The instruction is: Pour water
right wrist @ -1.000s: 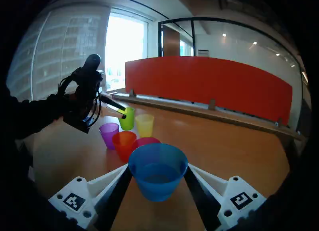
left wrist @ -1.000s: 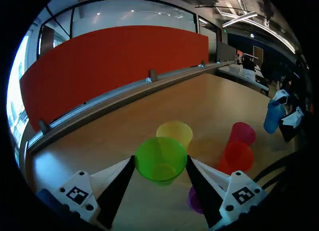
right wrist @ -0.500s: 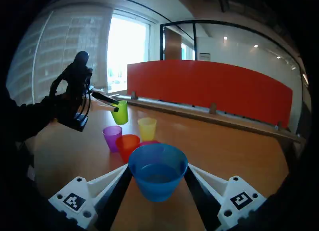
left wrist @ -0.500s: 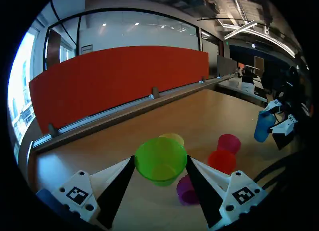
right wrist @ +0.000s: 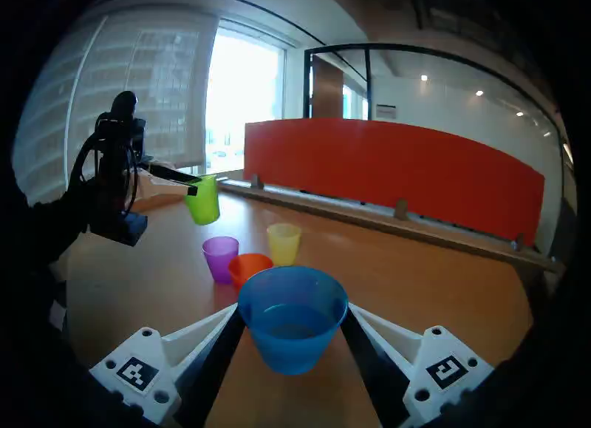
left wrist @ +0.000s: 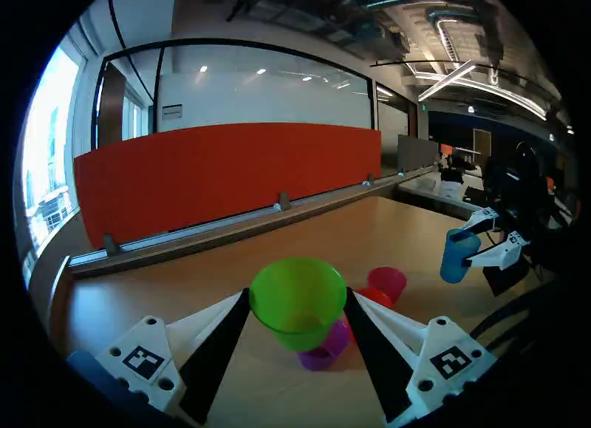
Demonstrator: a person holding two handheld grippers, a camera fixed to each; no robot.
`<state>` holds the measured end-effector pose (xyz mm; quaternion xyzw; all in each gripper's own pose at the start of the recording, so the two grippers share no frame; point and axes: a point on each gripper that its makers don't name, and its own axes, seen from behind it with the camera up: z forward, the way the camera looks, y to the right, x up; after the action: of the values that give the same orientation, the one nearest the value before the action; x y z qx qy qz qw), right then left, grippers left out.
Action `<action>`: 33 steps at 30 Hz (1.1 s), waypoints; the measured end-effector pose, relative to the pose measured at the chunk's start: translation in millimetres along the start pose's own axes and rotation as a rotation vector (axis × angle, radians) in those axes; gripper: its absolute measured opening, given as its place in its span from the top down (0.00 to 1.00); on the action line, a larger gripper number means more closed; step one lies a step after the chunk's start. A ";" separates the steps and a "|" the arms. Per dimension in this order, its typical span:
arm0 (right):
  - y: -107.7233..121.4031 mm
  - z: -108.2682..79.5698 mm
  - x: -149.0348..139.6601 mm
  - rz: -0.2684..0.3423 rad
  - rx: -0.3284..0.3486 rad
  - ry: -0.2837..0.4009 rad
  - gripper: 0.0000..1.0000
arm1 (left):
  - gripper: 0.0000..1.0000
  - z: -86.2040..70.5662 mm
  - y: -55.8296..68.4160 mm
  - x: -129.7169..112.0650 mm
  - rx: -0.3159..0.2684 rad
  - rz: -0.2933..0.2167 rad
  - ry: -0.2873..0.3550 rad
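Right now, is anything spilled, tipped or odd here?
Nothing stands out. The purple cup, orange cup and yellow cup stand upright on the table; no spill shows. The left gripper holds the green cup, the right gripper the blue cup.

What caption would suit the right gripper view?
Right gripper holds a blue cup of water; farther off, the left gripper holds a green cup.

Green cup (left wrist: 298,312) between left gripper (left wrist: 297,296) jaws
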<state>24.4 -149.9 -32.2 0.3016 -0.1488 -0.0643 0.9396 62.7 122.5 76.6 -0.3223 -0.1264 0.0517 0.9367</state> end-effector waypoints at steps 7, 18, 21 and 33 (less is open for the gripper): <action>-12.5 -2.2 0.4 -0.010 0.015 0.008 0.10 | 0.10 -32.9 26.5 -1.0 -0.003 -0.022 0.052; -28.1 -4.0 -5.3 -0.013 0.032 0.012 0.10 | 0.10 -72.4 63.7 -6.5 0.003 -0.042 0.124; -32.5 -4.8 -5.8 -0.013 0.039 0.015 0.10 | 0.10 -79.7 72.2 -7.6 0.006 -0.049 0.148; -42.9 -5.2 -9.7 -0.013 0.050 0.022 0.10 | 0.10 -98.4 101.3 -24.9 -0.012 -0.072 0.181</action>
<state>15.6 -179.7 -63.6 0.3268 -0.1383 -0.0631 0.9328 63.8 139.7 -65.8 -0.3266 -0.0530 -0.0120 0.9436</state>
